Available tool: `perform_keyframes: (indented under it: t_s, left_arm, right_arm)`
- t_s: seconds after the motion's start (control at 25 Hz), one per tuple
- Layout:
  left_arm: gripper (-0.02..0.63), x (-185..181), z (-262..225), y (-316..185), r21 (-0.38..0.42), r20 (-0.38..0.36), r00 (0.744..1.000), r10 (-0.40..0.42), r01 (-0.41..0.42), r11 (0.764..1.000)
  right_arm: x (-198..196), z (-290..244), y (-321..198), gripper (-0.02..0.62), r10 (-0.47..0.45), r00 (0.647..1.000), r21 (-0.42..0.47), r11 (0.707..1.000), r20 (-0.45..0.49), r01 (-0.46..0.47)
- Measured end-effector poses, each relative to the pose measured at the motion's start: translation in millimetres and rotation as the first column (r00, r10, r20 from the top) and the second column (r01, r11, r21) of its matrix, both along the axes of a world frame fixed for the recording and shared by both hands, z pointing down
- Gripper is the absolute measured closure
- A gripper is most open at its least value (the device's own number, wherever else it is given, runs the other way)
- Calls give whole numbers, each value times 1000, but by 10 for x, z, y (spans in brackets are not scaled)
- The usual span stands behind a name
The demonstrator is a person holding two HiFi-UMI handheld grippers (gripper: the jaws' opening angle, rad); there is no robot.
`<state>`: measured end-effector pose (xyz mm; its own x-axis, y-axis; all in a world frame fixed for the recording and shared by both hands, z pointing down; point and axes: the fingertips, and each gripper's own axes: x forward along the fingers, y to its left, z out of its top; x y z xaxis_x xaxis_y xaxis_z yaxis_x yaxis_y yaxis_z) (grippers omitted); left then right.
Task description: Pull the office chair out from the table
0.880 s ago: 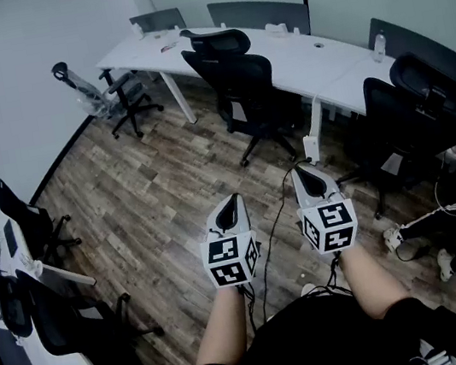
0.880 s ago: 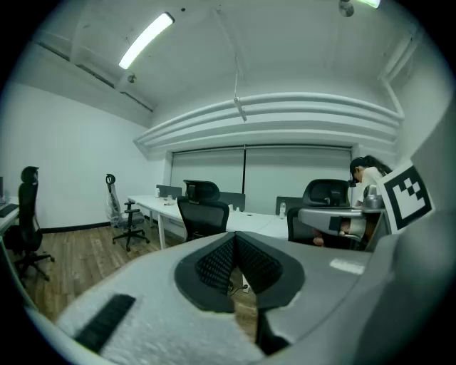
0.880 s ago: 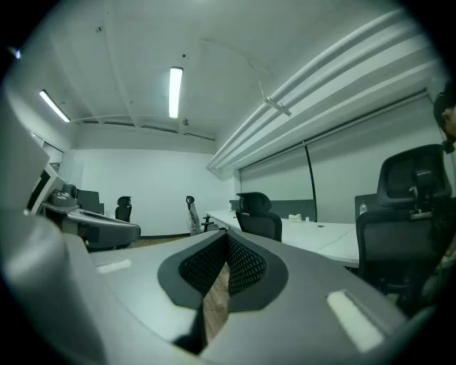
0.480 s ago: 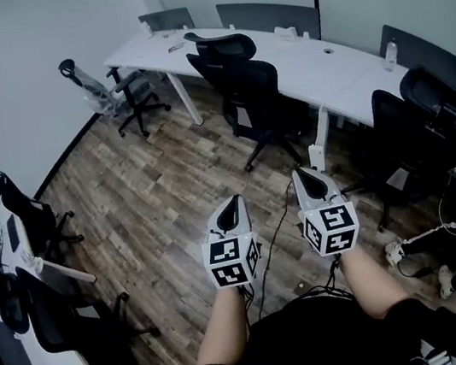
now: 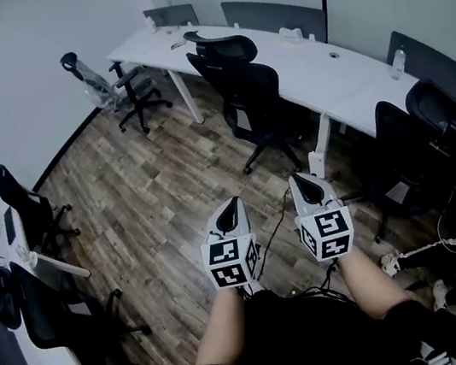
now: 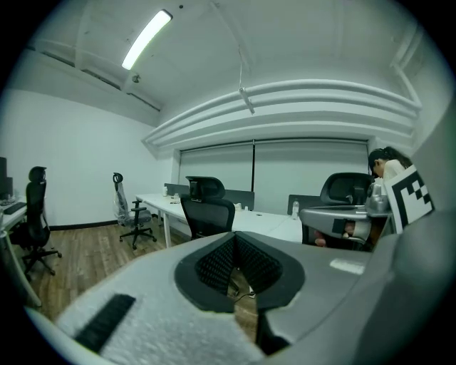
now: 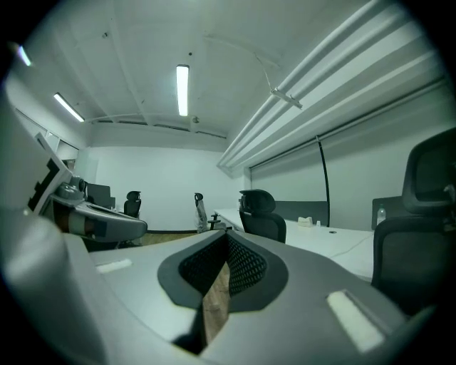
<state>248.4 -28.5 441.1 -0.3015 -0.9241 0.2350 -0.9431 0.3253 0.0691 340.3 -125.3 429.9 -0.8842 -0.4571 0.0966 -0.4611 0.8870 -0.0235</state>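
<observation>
Under me, wood-plank floor (image 5: 146, 208); a black office chair (image 5: 243, 88), a grey chair (image 5: 113, 88) and a loose black cable (image 5: 273, 232) rest on it. Long white table (image 5: 314, 76) stands along the wall; a bottle (image 5: 399, 63) sits on top.

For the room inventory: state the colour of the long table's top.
White. The table shows best in the head view.

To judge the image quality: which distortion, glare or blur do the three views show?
Head view: strong fisheye bends the white desk, corners dark, light even. Left gripper view: ceiling lamp glares brightly, the left gripper nearby looks soft. Right gripper view: greenish cast, round black border, right gripper blurred.
</observation>
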Motion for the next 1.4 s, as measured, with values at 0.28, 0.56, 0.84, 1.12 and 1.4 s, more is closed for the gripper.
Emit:
perform_keyframes:
  t_s: [0.28, 0.56, 0.84, 1.12, 1.4]
  left_arm:
    - [597, -265, 5, -343, 2, 14, 1000, 5, -5, 1000]
    - [597, -745, 48, -785, 5, 11, 1000, 22, -22, 1000]
    - [597, -1542, 13, -1256, 10, -4, 1000, 26, -26, 1000]
    - [597, -2309, 8, -1474, 6, -20, 999, 28, -28, 1000]
    - [597, -2953, -23, -1636, 28, -25, 998, 51, -50, 998]
  right_arm:
    - [-238, 28, -356, 586, 9, 1000, -10, 1000, 5, -9]
    - [-677, 82, -797, 586, 24, 1000, -6, 1000, -11, -24]
    - [-1376, 75, -1305, 586, 45, 999, -7, 999, -24, -45]
    - [-2075, 68, -1586, 586, 63, 997, -11, 998, -39, -64]
    - [-2614, -3, -1828, 586, 115, 992, 15, 993, -45, -114]
